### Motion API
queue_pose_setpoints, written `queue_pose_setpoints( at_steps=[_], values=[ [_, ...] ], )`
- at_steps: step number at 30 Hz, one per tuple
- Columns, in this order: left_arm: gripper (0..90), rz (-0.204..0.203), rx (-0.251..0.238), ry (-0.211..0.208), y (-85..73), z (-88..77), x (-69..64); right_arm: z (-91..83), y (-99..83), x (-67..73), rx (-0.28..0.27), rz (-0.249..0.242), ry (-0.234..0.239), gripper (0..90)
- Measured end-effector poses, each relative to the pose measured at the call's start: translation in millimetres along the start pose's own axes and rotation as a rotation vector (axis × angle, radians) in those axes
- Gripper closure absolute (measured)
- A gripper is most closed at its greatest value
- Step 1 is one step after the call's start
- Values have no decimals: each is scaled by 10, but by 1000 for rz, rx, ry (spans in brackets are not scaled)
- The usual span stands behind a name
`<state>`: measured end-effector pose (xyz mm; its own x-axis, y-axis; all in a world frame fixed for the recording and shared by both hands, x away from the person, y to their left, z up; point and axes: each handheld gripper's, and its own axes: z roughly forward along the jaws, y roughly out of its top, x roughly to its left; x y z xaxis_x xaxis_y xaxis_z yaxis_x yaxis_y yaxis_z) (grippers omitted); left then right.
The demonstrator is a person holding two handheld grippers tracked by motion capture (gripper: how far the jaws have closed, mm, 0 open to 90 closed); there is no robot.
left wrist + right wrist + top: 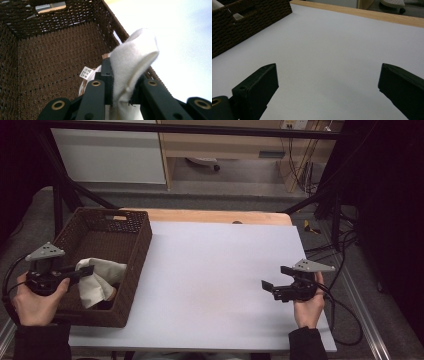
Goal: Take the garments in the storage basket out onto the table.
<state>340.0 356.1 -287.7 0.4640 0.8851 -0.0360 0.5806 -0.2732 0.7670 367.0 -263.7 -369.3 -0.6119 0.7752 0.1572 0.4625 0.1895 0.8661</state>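
- Woven from dark brown wicker, a rectangular basket (134, 251) sits at the left of the white-covered table (220, 270) in the high view, with a cut-out handle in its far wall.
- Over the basket's near-left rim, the left gripper (85, 269) is clamped on a crumpled white cloth (102, 276); the cloth hangs from the jaws into the basket, close to its right wall.
- A hand (32, 302) in a dark sleeve holds that gripper, whose grey three-cornered plate faces up.
- At the table's right, the right gripper (274, 280) hovers low over the bare white surface with its jaws spread apart and nothing between them; it is well apart from the basket.
- Seen from the left gripper view, the white cloth (130, 67) is pinched between the two black jaws and folds upward into a rounded lobe.
- Behind it lie the basket's woven floor and walls (50, 55), and a small white label (86, 73) pokes out just beside the jaws.
- To the right, beyond the basket's rim, is the white table surface (185, 50).
- Seen from the right gripper view, the two black jaws stand wide apart over the plain white table (329, 55), empty.
- At upper left a corner of the wicker basket (249, 18) rests on the table, and a light wooden edge (362, 13) runs along the far side.
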Motion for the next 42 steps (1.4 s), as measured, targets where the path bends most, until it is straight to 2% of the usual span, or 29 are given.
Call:
queue_pose_setpoints(
  at_steps=[16,21,26,32,42],
  values=[
    [786,28,1,1,157,-106,-4,7,-2,5,4,2,1,32],
    [788,33,-2,-17,219,-147,9,12,-2,7,6,1,2,31],
    [788,39,-6,-15,267,-188,7,10,-2,6,6,0,2,31],
    [789,61,-6,-13,347,-266,-10,7,-2,6,3,1,3,32],
    [790,61,-7,-29,433,-295,12,10,-2,5,6,0,1,32]
  ],
)
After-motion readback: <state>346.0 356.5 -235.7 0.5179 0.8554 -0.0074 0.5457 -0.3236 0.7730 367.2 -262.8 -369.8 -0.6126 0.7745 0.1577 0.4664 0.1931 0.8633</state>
